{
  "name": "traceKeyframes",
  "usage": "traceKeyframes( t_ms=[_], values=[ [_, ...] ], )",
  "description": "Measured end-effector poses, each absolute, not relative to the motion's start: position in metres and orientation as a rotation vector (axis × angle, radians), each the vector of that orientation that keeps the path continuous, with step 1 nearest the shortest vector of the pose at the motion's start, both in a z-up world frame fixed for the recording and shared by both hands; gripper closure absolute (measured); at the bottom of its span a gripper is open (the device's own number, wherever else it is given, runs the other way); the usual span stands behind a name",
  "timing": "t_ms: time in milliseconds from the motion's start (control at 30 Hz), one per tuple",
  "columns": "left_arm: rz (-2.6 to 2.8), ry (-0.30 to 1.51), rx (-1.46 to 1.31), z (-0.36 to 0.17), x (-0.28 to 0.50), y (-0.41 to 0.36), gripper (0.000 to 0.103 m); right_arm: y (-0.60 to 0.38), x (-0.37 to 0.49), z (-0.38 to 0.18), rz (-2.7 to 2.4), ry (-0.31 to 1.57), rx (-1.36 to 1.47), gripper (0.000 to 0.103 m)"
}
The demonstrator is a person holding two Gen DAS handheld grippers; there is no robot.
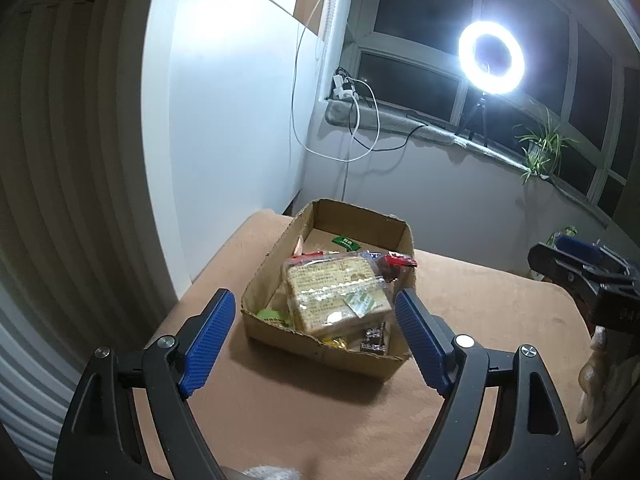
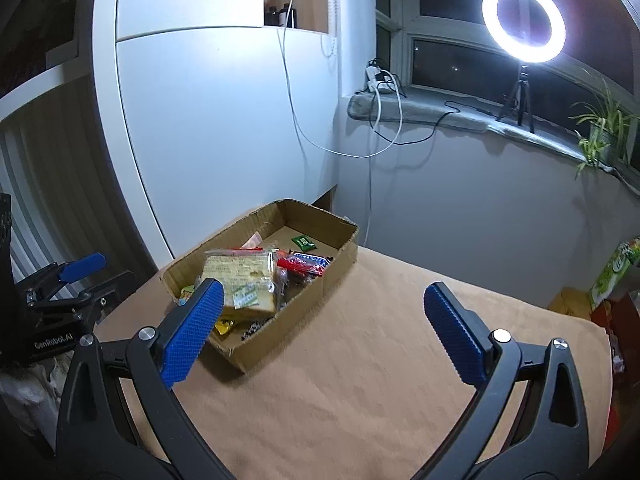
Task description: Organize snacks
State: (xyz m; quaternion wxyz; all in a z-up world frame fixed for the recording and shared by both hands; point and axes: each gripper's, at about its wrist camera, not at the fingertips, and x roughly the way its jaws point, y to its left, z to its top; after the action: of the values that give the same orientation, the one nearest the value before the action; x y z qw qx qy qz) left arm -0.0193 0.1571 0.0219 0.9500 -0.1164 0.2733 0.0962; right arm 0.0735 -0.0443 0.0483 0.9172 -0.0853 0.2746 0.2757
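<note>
A shallow cardboard box [image 1: 280,336] stands on the tan cloth-covered table [image 1: 280,408]. It holds several snacks: a clear pack of pale crackers [image 1: 336,292] on top, red packets [image 1: 394,262], a green sachet [image 1: 346,242] and small candies. My left gripper [image 1: 314,336] is open and empty, held above the table just in front of the box. The box also shows in the right wrist view [image 2: 288,320], with the cracker pack [image 2: 244,284] and a blue-and-red bar [image 2: 308,262]. My right gripper [image 2: 320,332] is open and empty, to the right of the box.
A white cabinet [image 2: 208,128] stands behind the table. A ring light on a tripod [image 2: 524,24], a power strip with hanging cables [image 2: 380,80] and a plant [image 2: 604,132] are on the windowsill. A green carton [image 2: 616,268] stands at the table's right edge.
</note>
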Motion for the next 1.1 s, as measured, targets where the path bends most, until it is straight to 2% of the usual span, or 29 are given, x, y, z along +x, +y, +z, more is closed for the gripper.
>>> traceKeyframes(
  t_ms=[1100],
  values=[
    [0.188,0.561,-0.231,0.023,-0.029,0.14,0.021,-0.072,0.046,0.028,0.533,0.602,-0.124,0.001]
  ],
)
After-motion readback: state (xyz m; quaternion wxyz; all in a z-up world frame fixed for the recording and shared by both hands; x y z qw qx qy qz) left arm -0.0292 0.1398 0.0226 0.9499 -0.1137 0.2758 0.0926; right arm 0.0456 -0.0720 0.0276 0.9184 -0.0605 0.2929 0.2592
